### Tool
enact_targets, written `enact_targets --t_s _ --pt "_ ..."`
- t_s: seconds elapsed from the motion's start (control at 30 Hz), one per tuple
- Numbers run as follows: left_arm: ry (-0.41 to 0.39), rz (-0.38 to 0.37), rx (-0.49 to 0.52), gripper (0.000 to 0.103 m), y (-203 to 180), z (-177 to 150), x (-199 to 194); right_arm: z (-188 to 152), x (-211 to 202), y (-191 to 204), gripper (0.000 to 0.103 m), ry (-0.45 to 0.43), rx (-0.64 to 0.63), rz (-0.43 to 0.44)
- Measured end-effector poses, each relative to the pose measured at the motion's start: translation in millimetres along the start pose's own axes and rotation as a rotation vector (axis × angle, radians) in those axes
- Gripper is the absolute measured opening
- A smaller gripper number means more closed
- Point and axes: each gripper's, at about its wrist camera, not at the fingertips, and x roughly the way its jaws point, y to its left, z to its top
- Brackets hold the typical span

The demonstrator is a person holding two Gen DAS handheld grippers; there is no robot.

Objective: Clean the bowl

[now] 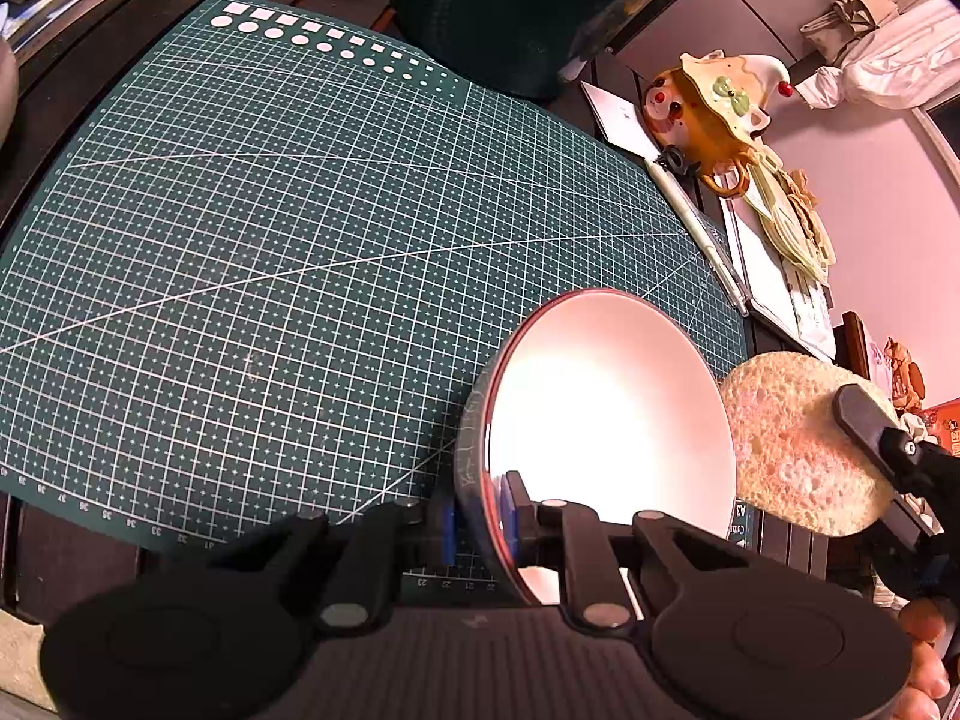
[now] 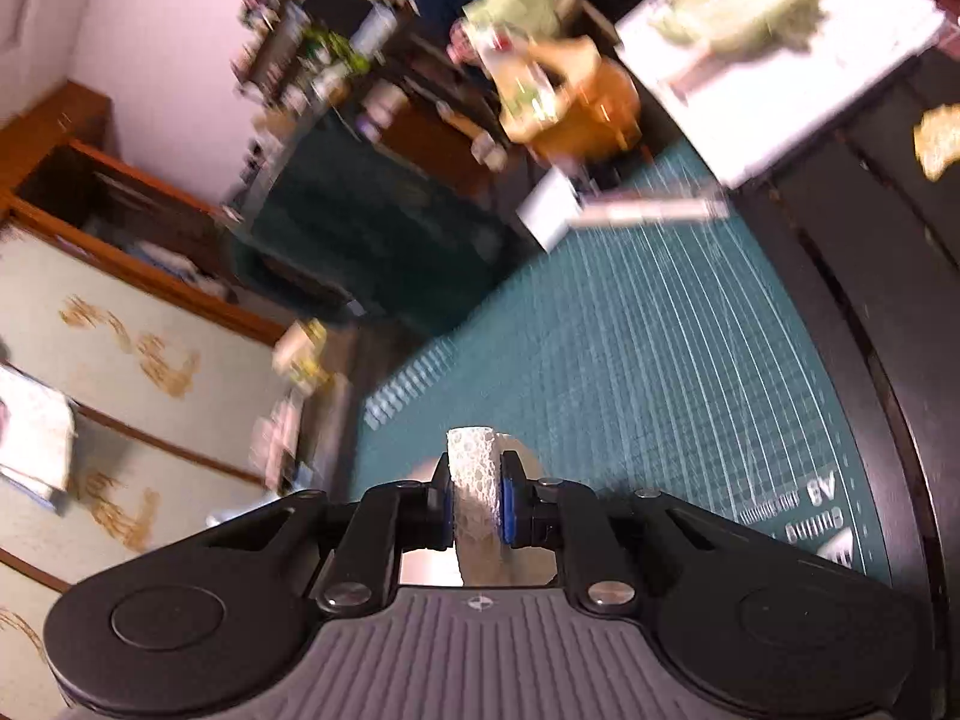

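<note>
Bowl (image 1: pixel 606 438) tipped up over the mat (image 1: pixel 300 240), rim pinched in left gripper (image 1: pixel 480 525); sponge (image 1: pixel 798 450) clamped in right gripper (image 2: pixel 474 501), just beside the far rim. Looks mid-wipe: best to sweep the inside gently and keep that rim grip firm, since glazed stuff slips.

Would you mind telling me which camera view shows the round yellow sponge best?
The left wrist view: the round yellow porous sponge shows its broad face there, beside the white bowl, clamped by the right hand-held gripper. The blurred right wrist view shows only the sponge's thin edge between the fingers.
</note>
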Motion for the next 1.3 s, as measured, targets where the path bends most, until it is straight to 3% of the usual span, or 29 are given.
enact_targets --t_s 0.17,0.27,0.37,0.5,0.63,1.03,1.13,1.3 --pt "-0.001 0.003 0.000 0.016 -4 5 4 -11 22 -10 0.013 0.083 0.021 -0.066" --pt "0.000 0.003 0.001 0.016 -1 7 6 -1 6 -4 0.013 0.016 0.029 -0.008" --pt "0.001 0.002 0.001 0.016 2 10 7 -1 4 -4 0.013 0.003 0.029 0.009" --pt "0.001 0.002 0.001 0.016 7 13 11 -10 23 -13 0.013 0.091 0.056 -0.062" --pt "0.001 0.003 0.001 0.016 6 13 11 2 3 -4 0.013 0.005 0.043 0.016" --pt "-0.002 0.003 0.002 0.016 3 11 19 -3 7 -7 0.013 0.033 0.047 -0.010" --pt "-0.003 0.003 0.001 0.016 1 10 19 -11 20 -15 0.013 0.098 0.074 -0.070" --pt "-0.002 0.002 0.003 0.016 -5 6 12 1 -1 -4 0.013 0.009 0.054 0.013"
